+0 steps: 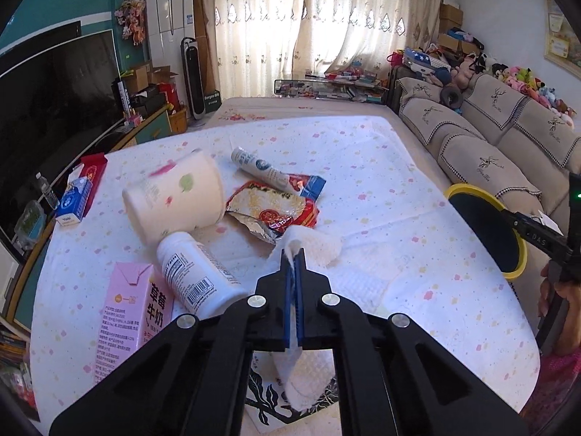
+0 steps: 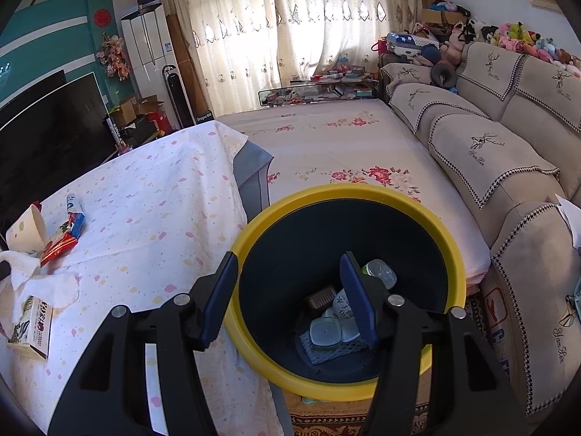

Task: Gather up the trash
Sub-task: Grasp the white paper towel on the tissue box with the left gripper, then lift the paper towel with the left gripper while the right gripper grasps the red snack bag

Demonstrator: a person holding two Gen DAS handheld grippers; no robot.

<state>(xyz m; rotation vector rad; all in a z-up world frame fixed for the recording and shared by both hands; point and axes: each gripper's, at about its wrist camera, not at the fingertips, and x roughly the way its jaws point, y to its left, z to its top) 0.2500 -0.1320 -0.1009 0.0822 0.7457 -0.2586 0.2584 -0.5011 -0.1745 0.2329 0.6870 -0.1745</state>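
L tongs [image 1: 294,254] w/ tissue [image 1: 312,243]

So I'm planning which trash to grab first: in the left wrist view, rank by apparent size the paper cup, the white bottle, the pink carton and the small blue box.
1. paper cup
2. pink carton and white bottle: they look alike, and both lie nearer the camera, so unranked
3. small blue box, which also lies farthest
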